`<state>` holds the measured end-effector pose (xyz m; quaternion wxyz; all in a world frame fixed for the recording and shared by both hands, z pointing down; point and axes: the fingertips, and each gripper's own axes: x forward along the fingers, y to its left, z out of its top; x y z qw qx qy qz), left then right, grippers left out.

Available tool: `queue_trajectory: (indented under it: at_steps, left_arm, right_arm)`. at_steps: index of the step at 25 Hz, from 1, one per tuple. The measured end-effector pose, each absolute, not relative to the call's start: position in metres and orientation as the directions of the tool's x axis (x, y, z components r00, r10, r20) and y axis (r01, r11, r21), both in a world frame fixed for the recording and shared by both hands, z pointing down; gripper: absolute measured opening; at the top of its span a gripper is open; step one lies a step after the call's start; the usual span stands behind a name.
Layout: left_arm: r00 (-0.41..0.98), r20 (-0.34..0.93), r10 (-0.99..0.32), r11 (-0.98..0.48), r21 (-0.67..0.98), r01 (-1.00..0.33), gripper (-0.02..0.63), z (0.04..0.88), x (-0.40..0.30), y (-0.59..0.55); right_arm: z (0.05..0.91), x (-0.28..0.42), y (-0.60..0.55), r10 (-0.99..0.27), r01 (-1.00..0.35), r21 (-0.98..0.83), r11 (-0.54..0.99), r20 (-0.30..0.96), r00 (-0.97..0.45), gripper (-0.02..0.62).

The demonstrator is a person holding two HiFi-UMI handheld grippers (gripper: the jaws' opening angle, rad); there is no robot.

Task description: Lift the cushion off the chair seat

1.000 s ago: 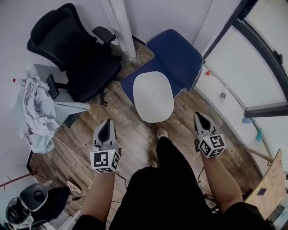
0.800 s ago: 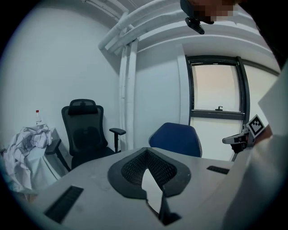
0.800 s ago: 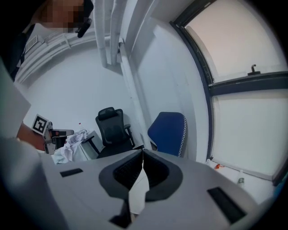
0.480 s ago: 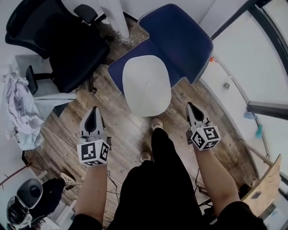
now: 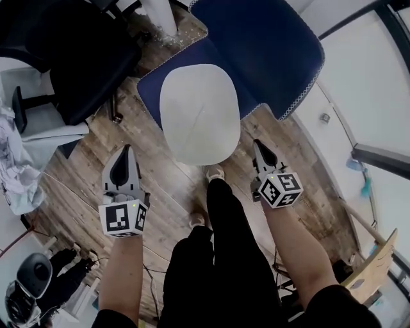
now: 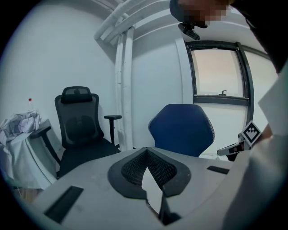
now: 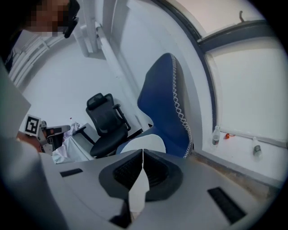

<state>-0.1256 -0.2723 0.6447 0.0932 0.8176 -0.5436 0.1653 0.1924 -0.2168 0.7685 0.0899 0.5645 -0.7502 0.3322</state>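
Note:
A white rounded cushion [image 5: 200,114] lies on the seat of the blue chair [image 5: 256,45]; the right gripper view also catches the cushion [image 7: 145,143] below the blue backrest [image 7: 164,103]. My left gripper [image 5: 126,150] hangs over the wood floor, left of the cushion's near edge and apart from it. To the right of that edge my right gripper [image 5: 258,145] hovers, also apart. Both point toward the chair. In each gripper view the jaw tips meet, left gripper [image 6: 147,149] and right gripper [image 7: 143,150], with nothing held.
A black office chair [image 5: 70,51] stands left of the blue one, by a white pipe [image 5: 160,16]. A cloth-draped desk [image 5: 16,173] is at far left. The person's legs [image 5: 224,243] stand between the grippers. A window sill with a small bottle [image 7: 217,134] runs on the right.
Both grippers have sunk and come nearer the chair; the cushion fills more of the head view. Their jaws stayed shut.

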Motion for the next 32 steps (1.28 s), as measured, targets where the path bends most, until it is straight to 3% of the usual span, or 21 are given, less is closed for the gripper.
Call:
queue_trajectory:
  at_steps: [19,26,32]
  left_arm:
    - [0.413,0.434,-0.801,-0.45,0.02,-0.893,0.005,0.761,-0.088,-0.282]
    - [0.413,0.495,-0.765,-0.45,0.048,-0.892,0.005,0.786,-0.092,-0.273]
    - [0.428,0.509,-0.747,-0.473,0.046,-0.88,0.005,0.789,-0.086,-0.265]
  right_arm:
    - [0.863,0.181,-0.227,-0.713,-0.867,-0.39,0.31,0.508,-0.483,0.019]
    - [0.908,0.177,-0.224,-0.654,-0.822,-0.497,0.277,0.53,-0.54,0.245]
    - [0.938,0.169,-0.218,-0.604,-0.781,-0.574,0.247,0.539,-0.587,0.299]
